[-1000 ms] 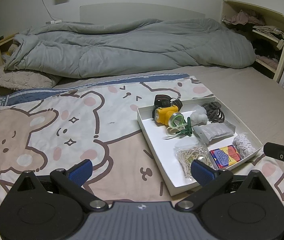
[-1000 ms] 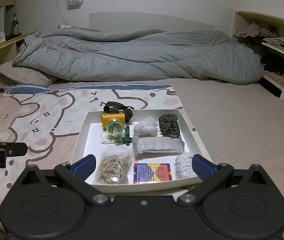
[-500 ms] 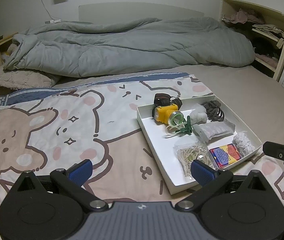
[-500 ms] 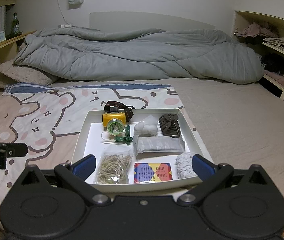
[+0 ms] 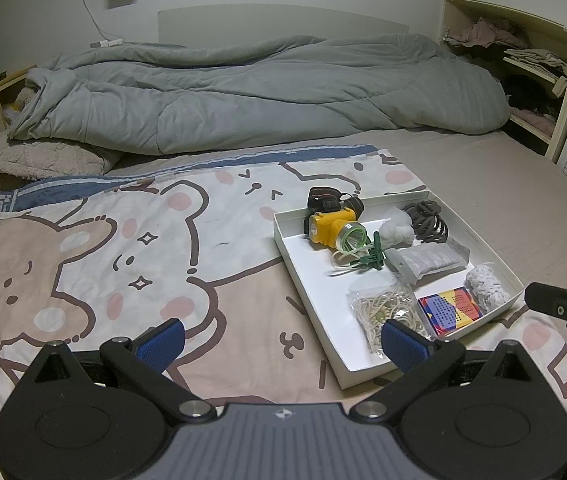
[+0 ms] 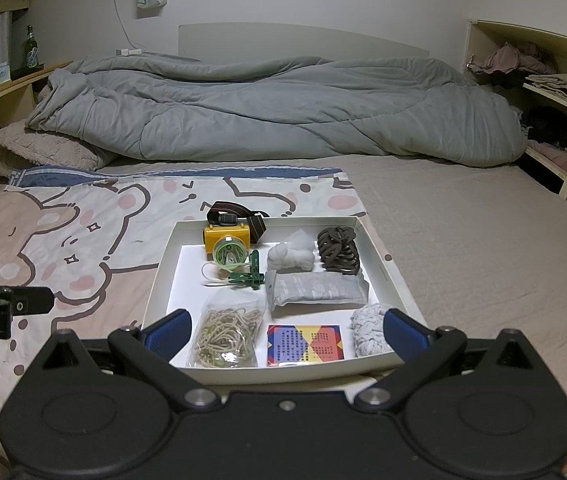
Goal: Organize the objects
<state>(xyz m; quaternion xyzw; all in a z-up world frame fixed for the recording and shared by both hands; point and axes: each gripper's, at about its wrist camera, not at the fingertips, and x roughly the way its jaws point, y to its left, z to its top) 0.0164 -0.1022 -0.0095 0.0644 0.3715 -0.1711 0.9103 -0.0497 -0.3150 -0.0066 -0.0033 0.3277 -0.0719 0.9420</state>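
Observation:
A white shallow tray (image 6: pixel 163 268) lies on the bed, also in the left wrist view (image 5: pixel 307 280). It holds a yellow headlamp (image 6: pixel 227 238), a green clip (image 6: pixel 253 272), a white cloth bundle (image 6: pixel 291 258), brown hair claws (image 6: pixel 339 250), a grey packet (image 6: pixel 315 290), a bag of rubber bands (image 6: pixel 225 334), a colourful card box (image 6: pixel 303 344) and a white knitted piece (image 6: pixel 367 330). My right gripper (image 6: pixel 285 334) is open and empty at the tray's near edge. My left gripper (image 5: pixel 281 342) is open and empty, left of the tray.
A bear-print sheet (image 5: pixel 103 260) covers the bed's near left. A bunched grey duvet (image 6: pixel 263 112) lies across the back. Open shelves with clothes (image 6: pixel 543 92) stand at the right. A green bottle (image 6: pixel 31 50) stands on a ledge at the left.
Both views have barely shifted. The tray's contents lie as before, and both grippers stay open.

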